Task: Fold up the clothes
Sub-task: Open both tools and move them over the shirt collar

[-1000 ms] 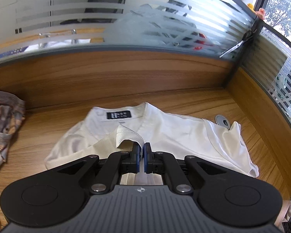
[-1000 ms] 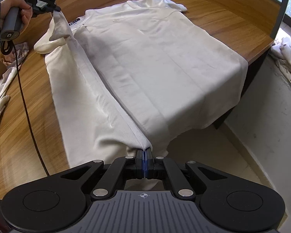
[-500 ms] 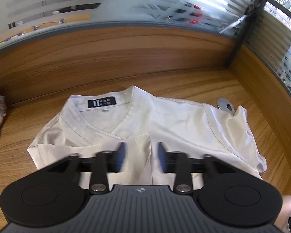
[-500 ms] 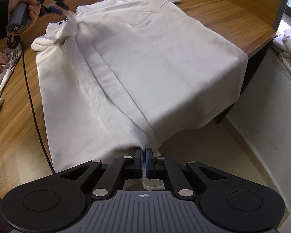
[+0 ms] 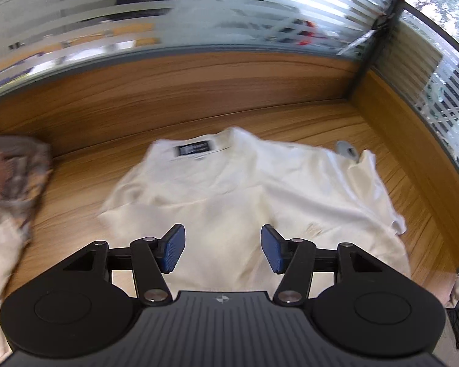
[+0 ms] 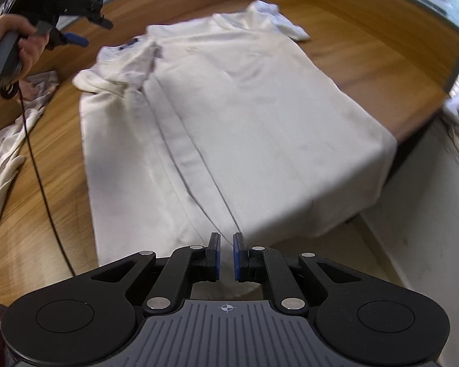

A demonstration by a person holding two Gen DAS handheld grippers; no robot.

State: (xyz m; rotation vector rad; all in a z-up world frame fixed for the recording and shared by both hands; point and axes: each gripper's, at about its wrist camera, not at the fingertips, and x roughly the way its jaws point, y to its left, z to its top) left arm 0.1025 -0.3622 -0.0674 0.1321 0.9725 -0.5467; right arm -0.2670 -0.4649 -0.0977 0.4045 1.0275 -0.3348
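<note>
Left wrist view: the left gripper (image 5: pixel 223 252) points steeply down over the upper part of a white shirt (image 5: pixel 229 189) that lies flat on a wooden desk (image 5: pixel 107 159). Its jaws are opening and stand well apart; the blue pads (image 5: pixel 174 252) are clear of the cloth, nothing between them, so the shirt is released on this side. The collar label (image 5: pixel 194 150) faces up near the far edge of the shirt. A crumpled patterned cloth (image 5: pixel 12 171) sits at the left edge of the desk, apart from the shirt. Frame is motion-blurred, so finer folds cannot be read. Right wrist view: the right gripper (image 6: pixel 226 257) is angled down at the shirt's bottom hem (image 6: pixel 229 238), which hangs over the near edge of the desk. Its jaws are opening with only a narrow gap; the hem seems to lie below the pads rather than pinched, though blur makes this uncertain. The left side of the shirt is folded inward, forming a long crease up the middle. At top left a hand (image 6: pixel 18 46) grips the handle of the left gripper, held above the desk beside the collar, with a black cable (image 6: pixel 39 165) trailing down across the wood.
</note>
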